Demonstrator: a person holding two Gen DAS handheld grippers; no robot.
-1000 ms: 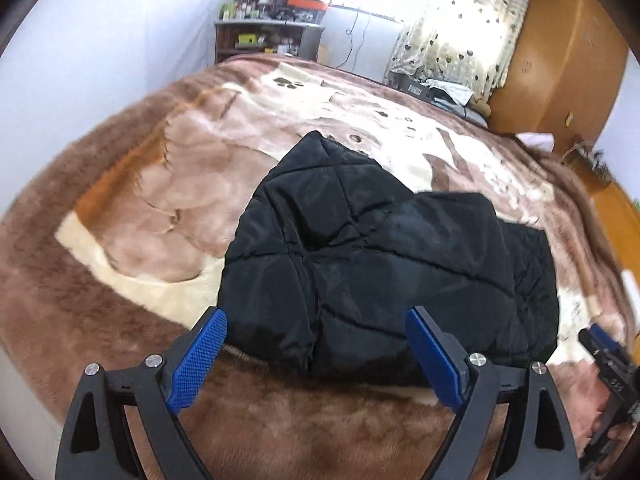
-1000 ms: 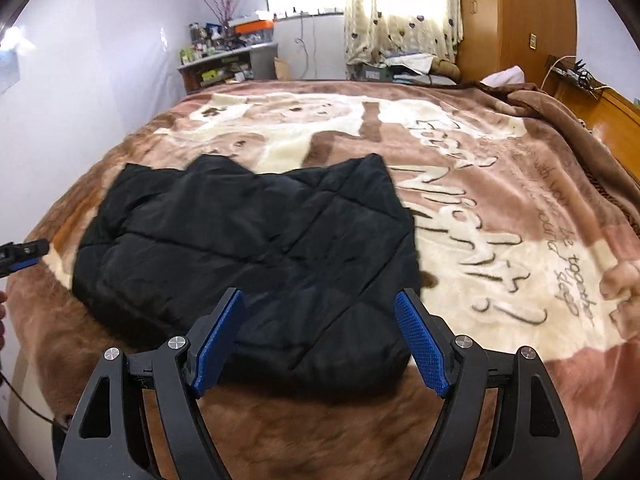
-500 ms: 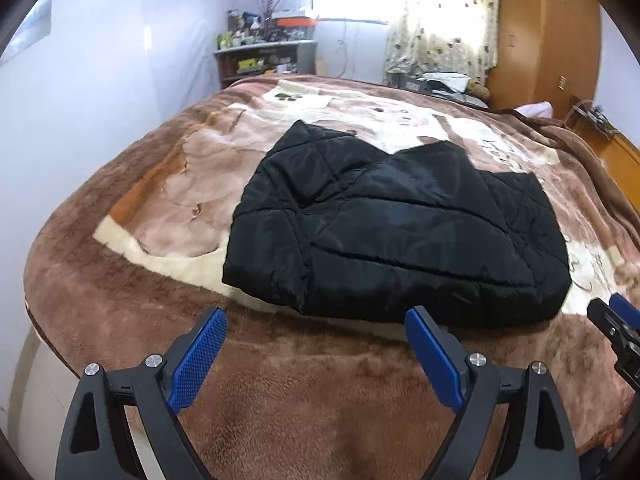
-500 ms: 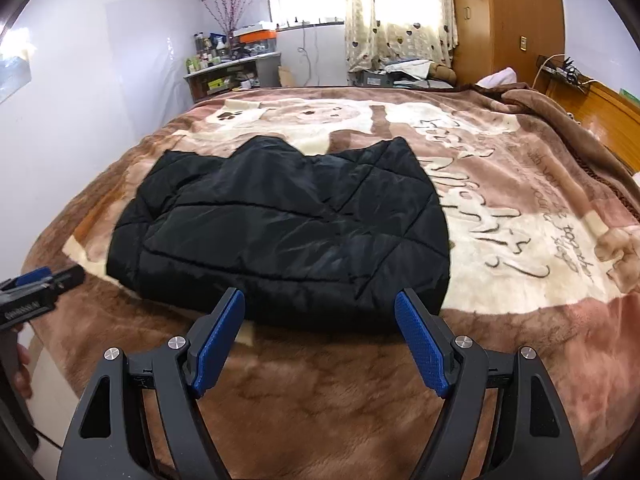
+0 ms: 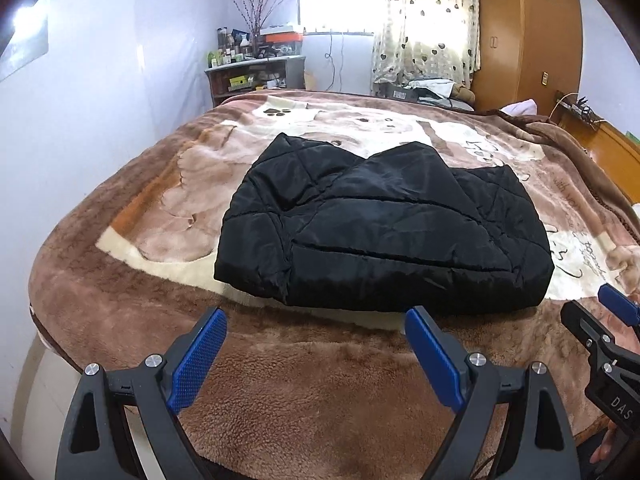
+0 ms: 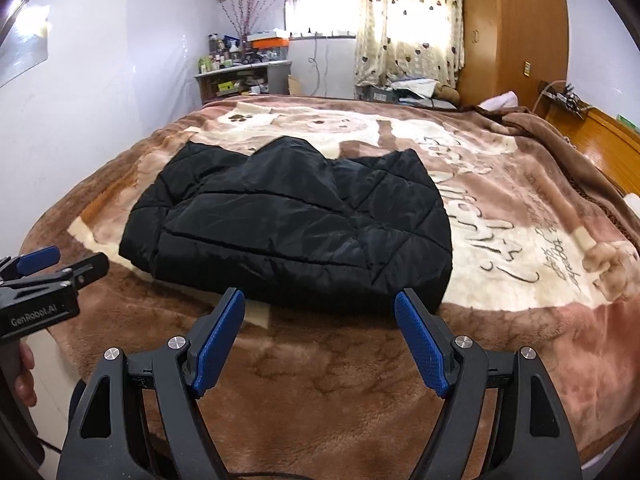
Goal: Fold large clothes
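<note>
A black quilted jacket [image 5: 380, 232] [image 6: 296, 232] lies folded into a thick, roughly rectangular bundle on the brown plush blanket [image 5: 304, 380] of the bed. My left gripper [image 5: 316, 344] is open over the blanket just short of the jacket's near edge, with nothing between its blue pads. My right gripper [image 6: 320, 328] is open too, empty, near the jacket's near edge and to its right side. Each gripper shows in the other's view: the right one [image 5: 608, 320] at the right border, the left one [image 6: 60, 264] at the left border.
The bed's near edge [image 5: 52, 344] drops to the floor at lower left. A cluttered shelf [image 5: 256, 76] and a curtained window [image 5: 424, 20] stand beyond the bed, a wooden wardrobe [image 5: 528, 32] at the back right, and a white wall [image 5: 100, 100] runs along the left.
Both grippers have drawn back from the jacket toward the bed's near edge, staying open. The jacket now lies whole in both views and has not moved.
</note>
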